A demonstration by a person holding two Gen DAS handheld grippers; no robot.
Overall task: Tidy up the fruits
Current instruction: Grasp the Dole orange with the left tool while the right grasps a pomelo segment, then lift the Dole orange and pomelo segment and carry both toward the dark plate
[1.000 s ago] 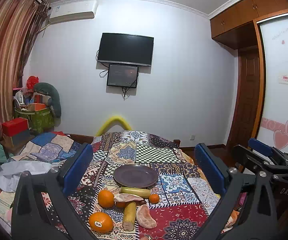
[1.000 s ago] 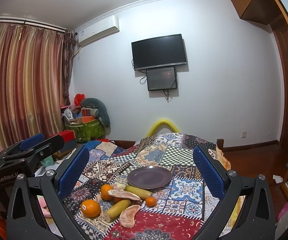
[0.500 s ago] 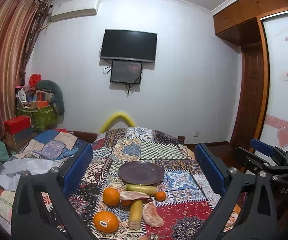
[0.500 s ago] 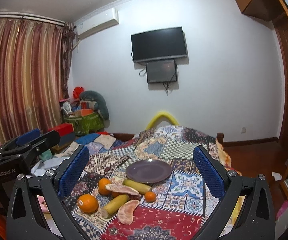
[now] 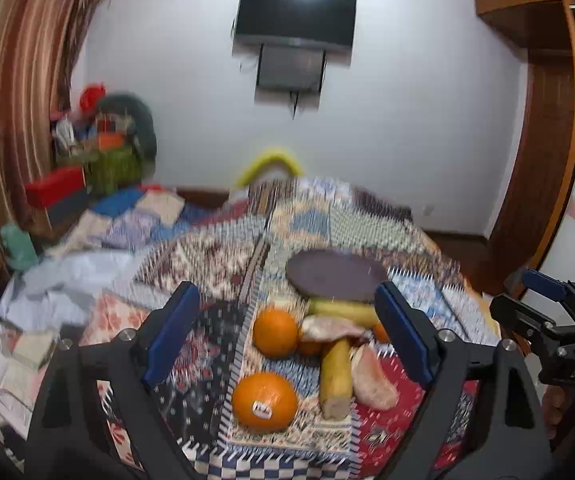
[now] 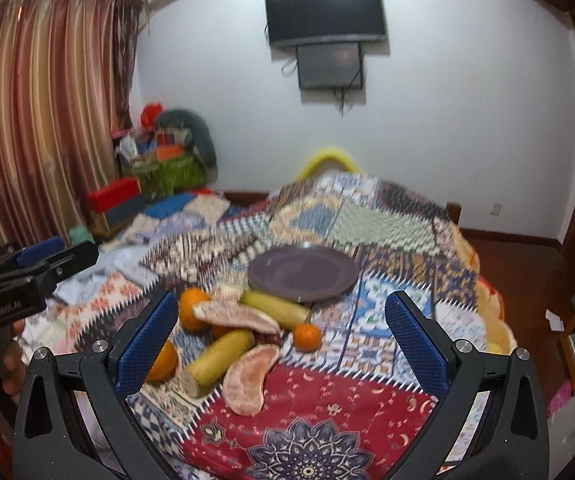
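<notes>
Left wrist view: the left tongs (image 5: 287,340) hang above the near edge of the patchwork cloth (image 5: 215,264), blue pads wide apart and closing, with nothing pressed between them. Framed between the pads lie a stickered orange (image 5: 264,400) nearest the camera, a second orange (image 5: 274,332) behind it, a banana piece (image 5: 335,376) pointing toward the camera, and a peeled pomelo segment (image 5: 375,380) just right of that piece. A second banana piece (image 5: 343,311) lies crosswise at the near rim of the empty purple plate (image 5: 335,280). The right tongs (image 5: 547,300) show at the right edge. This view is motion-blurred.

Right wrist view: the right tongs (image 6: 281,338) stand wide open and grip nothing. The fruit cluster sits left of centre: a peeled segment (image 6: 247,376) on the red patch, a banana piece (image 6: 219,354) touching it, a larger peeled segment (image 6: 235,316) lying across the pile, and a small tangerine (image 6: 306,336) apart to the right. The plate (image 6: 303,274) sits just behind the cluster. The left tongs (image 6: 39,258) enter from the left edge.
</notes>
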